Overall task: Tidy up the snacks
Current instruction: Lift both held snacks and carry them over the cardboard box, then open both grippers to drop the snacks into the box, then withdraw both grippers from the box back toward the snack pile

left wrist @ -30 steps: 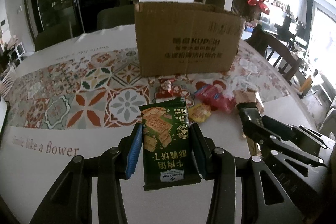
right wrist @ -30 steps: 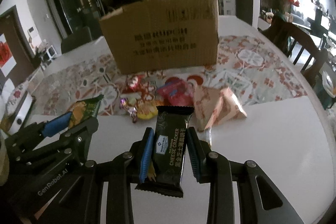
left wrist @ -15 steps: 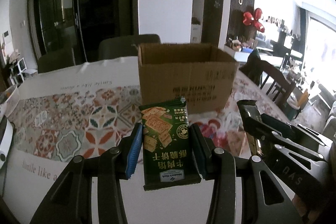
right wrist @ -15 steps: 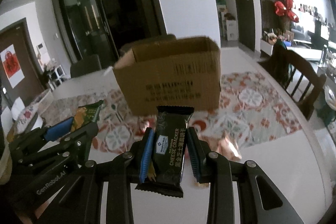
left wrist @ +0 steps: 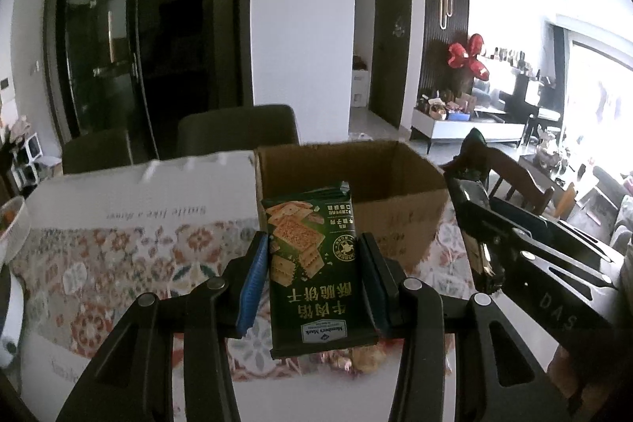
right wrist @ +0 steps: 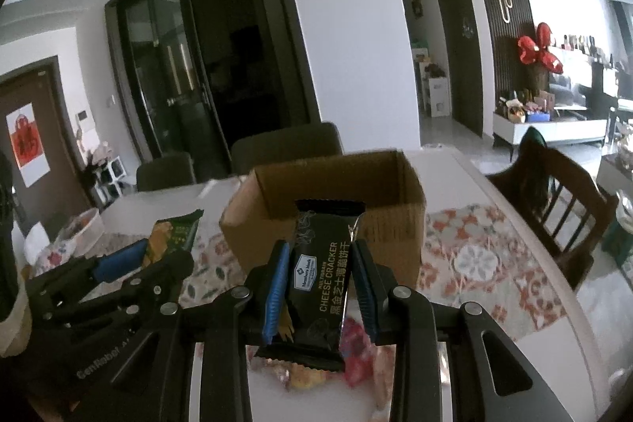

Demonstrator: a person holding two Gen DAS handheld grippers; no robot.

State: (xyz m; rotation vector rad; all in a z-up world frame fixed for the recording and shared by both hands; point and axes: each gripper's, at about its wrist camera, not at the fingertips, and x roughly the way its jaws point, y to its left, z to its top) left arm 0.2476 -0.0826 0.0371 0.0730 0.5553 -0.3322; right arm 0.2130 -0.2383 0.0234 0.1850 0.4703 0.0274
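A: Quick status, L side?

B: Left gripper (left wrist: 312,277) is pinching a green cracker packet (left wrist: 314,271) by its long edges, pads pressed on both sides, label facing the cam. Held upright-ish, clear of the table, w/ the open cardboard box (left wrist: 395,220) right behind it.

A: R side?

B: Right gripper (right wrist: 318,293) is clamped on a black cheese cracker packet (right wrist: 322,275), same edge-on pinch. Box (right wrist: 379,224) sits straight ahead, top open. Can't see the bottom, so no idea what's in it.

A: Why edge grip?

B: My guess: flat packs, so squeezing the sides keeps them stiff and lets them slip in end-first. Both are carried above rim level, prob so they clear the near wall.

A: Anything left on the table?

B: Yes, loose snacks (right wrist: 356,354) under the right packet, red and yellow wrappers, blurred, on the patterned tablecloth (right wrist: 474,256). They sit in front of the box, not in it.

A: Risk?

B: Grippers are close side by side; could bump over the box opening.
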